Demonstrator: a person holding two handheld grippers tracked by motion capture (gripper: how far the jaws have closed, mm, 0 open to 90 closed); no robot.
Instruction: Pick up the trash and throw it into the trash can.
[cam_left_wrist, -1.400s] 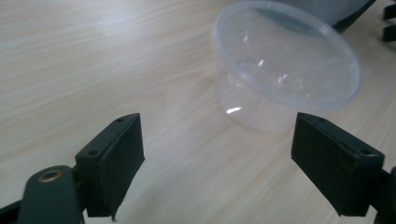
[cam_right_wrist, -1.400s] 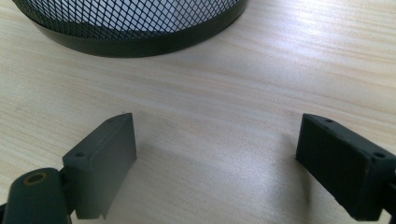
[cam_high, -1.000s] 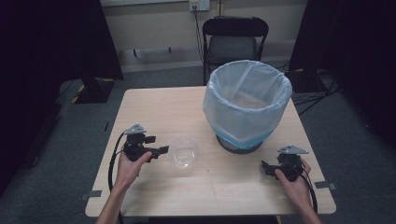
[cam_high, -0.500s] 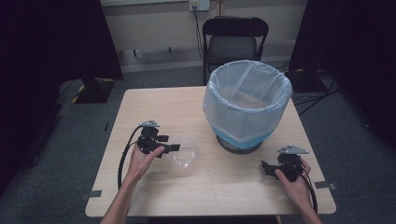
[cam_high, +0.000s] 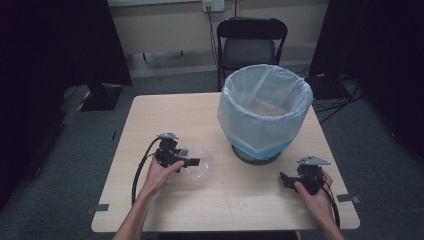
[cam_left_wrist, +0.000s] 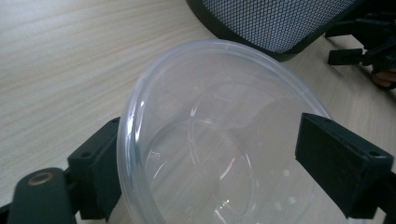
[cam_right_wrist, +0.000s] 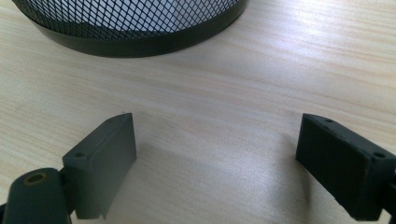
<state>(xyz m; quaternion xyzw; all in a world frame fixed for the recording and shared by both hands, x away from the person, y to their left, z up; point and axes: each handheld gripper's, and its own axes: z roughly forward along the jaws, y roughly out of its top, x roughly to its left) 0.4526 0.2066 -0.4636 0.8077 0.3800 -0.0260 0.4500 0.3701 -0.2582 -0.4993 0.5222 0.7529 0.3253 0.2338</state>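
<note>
Two jaws of the left gripper are spread around a clear round plastic bowl, left of the lined black mesh bin; right gripper is held released, empty, right of bin.

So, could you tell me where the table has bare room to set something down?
The table's far left, beyond the clear bowl, is bare, as is the near strip between the left gripper and right gripper. It is crowded around the lined mesh bin at the far right.
</note>
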